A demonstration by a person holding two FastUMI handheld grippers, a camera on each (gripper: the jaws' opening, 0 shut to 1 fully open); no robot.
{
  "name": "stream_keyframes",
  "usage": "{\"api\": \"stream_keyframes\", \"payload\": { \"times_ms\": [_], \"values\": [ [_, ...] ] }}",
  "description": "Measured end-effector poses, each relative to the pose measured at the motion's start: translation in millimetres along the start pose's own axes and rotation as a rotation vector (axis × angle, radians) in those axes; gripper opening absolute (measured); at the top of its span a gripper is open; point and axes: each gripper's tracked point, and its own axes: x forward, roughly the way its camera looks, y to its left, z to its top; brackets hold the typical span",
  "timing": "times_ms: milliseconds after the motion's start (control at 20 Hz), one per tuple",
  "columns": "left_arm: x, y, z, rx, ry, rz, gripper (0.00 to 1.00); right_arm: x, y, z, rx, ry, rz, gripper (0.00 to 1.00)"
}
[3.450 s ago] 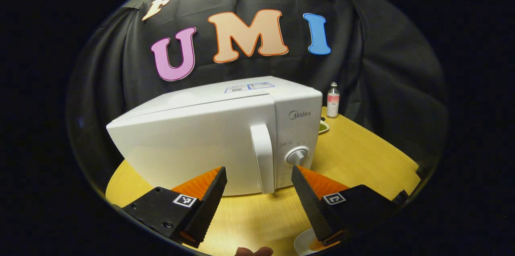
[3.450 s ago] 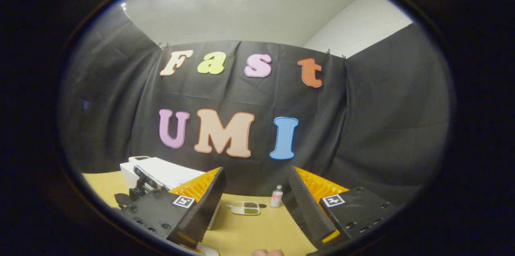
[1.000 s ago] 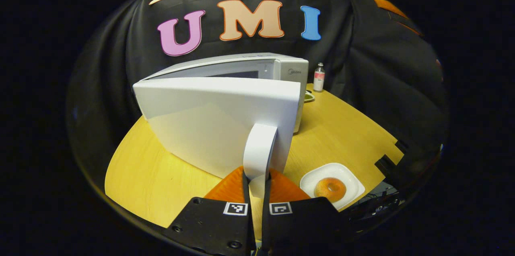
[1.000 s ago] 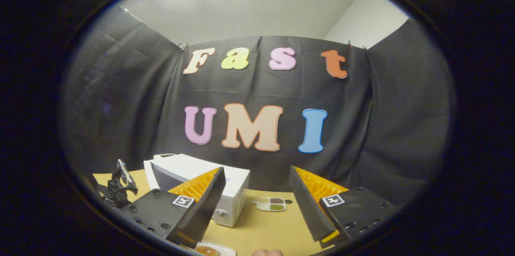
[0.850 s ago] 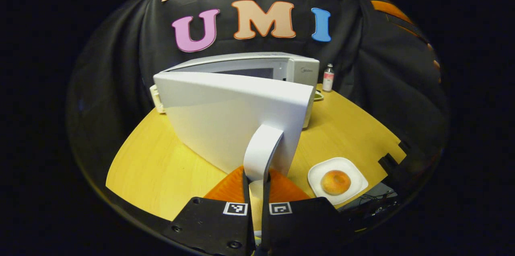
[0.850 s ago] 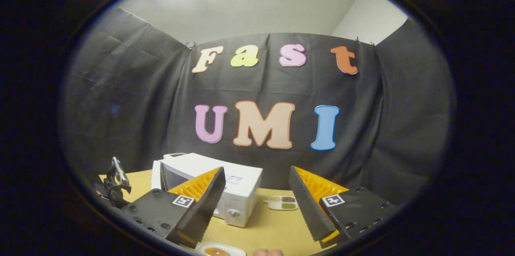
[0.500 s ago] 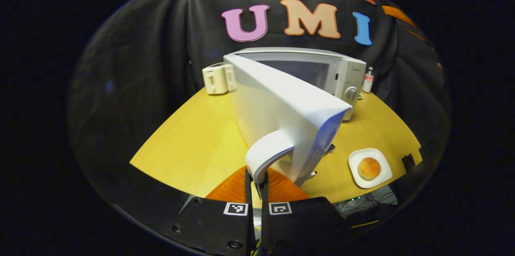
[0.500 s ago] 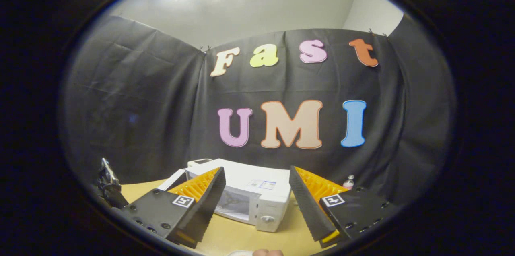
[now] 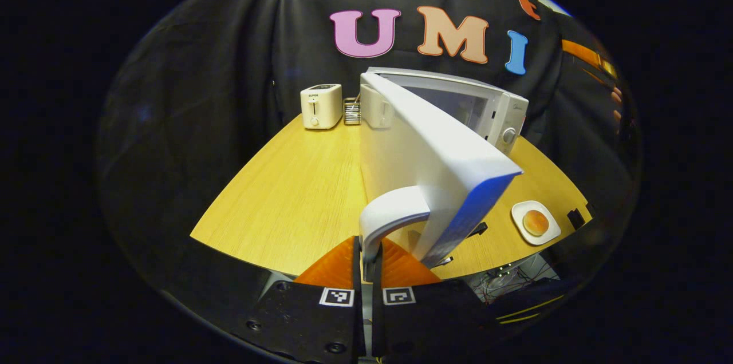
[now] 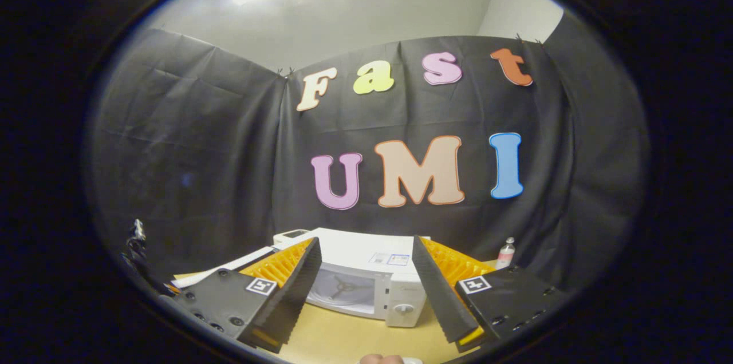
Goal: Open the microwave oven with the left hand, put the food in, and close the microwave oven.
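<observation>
Microwave (image 9: pixel 492 109) door (image 9: pixel 426 152) wide; left gripper (image 9: pixel 366 261) fingers clamp handle (image 9: pixel 389 216); right gripper (image 10: pixel 363 278) fingers spread, empty; one bun (image 9: pixel 536 221).

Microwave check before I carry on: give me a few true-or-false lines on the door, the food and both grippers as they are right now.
1. The microwave door is open. True.
2. The left gripper is shut on the door handle. True.
3. The bun is inside the oven. False: it lies on its white plate on the table.
4. The right gripper holds the plate. False: it is open, holding nothing.
5. A toaster stands behind the door. True.
</observation>
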Motion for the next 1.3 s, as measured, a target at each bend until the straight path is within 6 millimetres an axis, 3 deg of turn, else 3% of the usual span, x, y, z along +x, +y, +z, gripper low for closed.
{"api": "stream_keyframes", "payload": {
  "times_ms": [350, 800, 1050, 1300],
  "values": [
    [2, 5, -1, -0.032, -0.031, -0.003, 0.05, -21, -14, -29, -0.09, 0.061, -0.053, 0.97],
    [-8, 11, -2, 0.029, -0.029, 0.034, 0.04, -42, -19, -166, -0.025, 0.302, -0.08, 0.99],
    [-32, 26, 0, 0.016, -0.021, 0.066, 0.03, -57, -24, -247, 0.007, 0.455, -0.088, 0.98],
    [-70, 45, 32, -0.031, -0.085, 0.093, 0.02, -84, -23, -319, -0.003, 0.621, -0.079, 0.98]
  ]
}}
